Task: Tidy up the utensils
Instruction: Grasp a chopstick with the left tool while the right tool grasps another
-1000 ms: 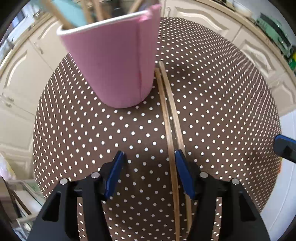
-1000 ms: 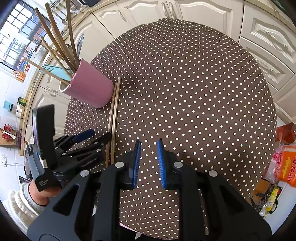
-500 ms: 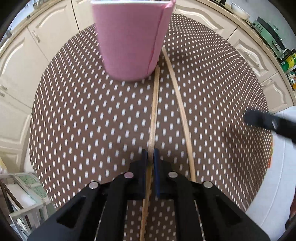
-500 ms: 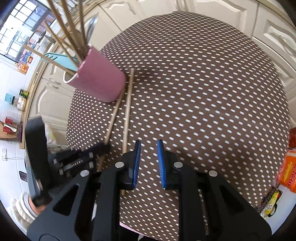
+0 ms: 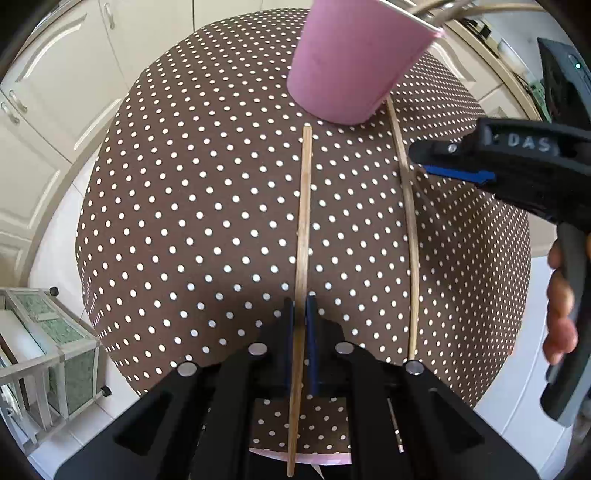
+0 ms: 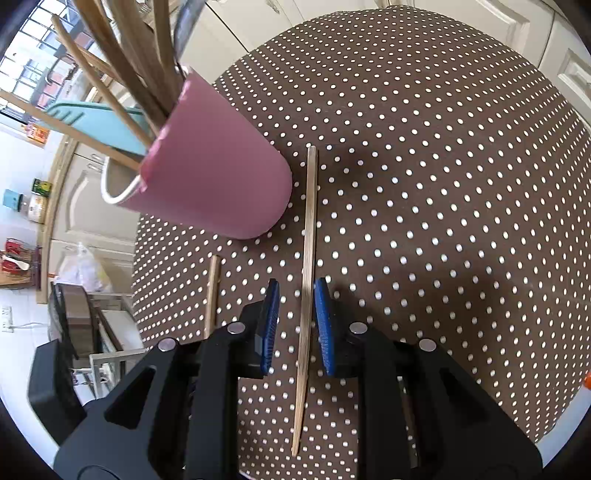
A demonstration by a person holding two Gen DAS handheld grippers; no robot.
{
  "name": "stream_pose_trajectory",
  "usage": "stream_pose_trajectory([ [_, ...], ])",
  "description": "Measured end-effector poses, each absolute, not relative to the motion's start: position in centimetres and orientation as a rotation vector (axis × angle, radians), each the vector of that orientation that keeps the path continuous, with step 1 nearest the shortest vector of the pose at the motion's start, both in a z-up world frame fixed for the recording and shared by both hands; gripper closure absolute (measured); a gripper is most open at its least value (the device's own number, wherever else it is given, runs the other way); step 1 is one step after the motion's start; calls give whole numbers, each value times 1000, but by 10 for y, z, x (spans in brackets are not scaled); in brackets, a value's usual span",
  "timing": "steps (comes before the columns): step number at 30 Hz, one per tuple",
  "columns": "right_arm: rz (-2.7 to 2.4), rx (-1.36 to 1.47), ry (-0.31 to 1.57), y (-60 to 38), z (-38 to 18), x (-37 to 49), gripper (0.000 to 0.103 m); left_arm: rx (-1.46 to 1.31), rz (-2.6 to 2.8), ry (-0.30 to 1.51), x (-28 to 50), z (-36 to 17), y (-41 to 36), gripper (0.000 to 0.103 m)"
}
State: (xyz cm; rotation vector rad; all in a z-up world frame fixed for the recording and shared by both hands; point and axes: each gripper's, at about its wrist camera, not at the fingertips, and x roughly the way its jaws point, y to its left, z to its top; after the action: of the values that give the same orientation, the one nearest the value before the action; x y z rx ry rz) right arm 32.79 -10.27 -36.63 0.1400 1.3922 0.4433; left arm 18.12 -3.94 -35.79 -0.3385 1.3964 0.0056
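A pink cup (image 5: 354, 62) (image 6: 210, 184) holding several wooden utensils (image 6: 125, 66) stands on a brown polka-dot round table (image 5: 184, 206) (image 6: 443, 166). My left gripper (image 5: 301, 314) is shut on a wooden chopstick (image 5: 304, 221), lifted above the table; its tip shows in the right wrist view (image 6: 213, 288). A second chopstick (image 5: 408, 206) (image 6: 308, 258) lies on the table to its right. My right gripper (image 6: 295, 321) (image 5: 443, 162) is open with one finger on each side of that chopstick, not touching it.
White cabinets (image 5: 55, 110) (image 6: 517, 22) surround the table. A small glass-sided stand (image 5: 48, 350) sits on the floor to the left. A teal board (image 6: 99, 125) lies on the counter behind the cup.
My left gripper closed on one chopstick and lifted it away from the other. My right gripper moved in toward the cup, opened, and now straddles the remaining chopstick.
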Motion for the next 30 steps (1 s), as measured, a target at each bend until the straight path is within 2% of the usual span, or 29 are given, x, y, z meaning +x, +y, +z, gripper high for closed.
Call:
stream_pose_trajectory([
  [9, 434, 35, 1409, -70, -382, 328, 82, -344, -2, 1395, 216, -350, -11, 93],
  [10, 444, 0, 1406, -66, -382, 326, 84, -344, -2, 1395, 221, -349, -10, 92],
  [11, 440, -16, 1408, -65, -383, 325, 93, -341, -4, 1393, 226, -349, -9, 92],
  [14, 449, 39, 1441, -65, -389, 321, 96, -314, -3, 1411, 244, -350, -11, 92],
  [21, 461, 97, 1503, -83, -395, 301, 96, -294, 10, 1435, 272, -359, -19, 92],
  [24, 467, 144, 1512, -93, -396, 296, 96, -246, 8, 1445, 288, -364, -40, 97],
  [30, 501, 243, 1476, -115, -384, 292, 97, -296, -10, 1385, 285, -362, -57, 97],
])
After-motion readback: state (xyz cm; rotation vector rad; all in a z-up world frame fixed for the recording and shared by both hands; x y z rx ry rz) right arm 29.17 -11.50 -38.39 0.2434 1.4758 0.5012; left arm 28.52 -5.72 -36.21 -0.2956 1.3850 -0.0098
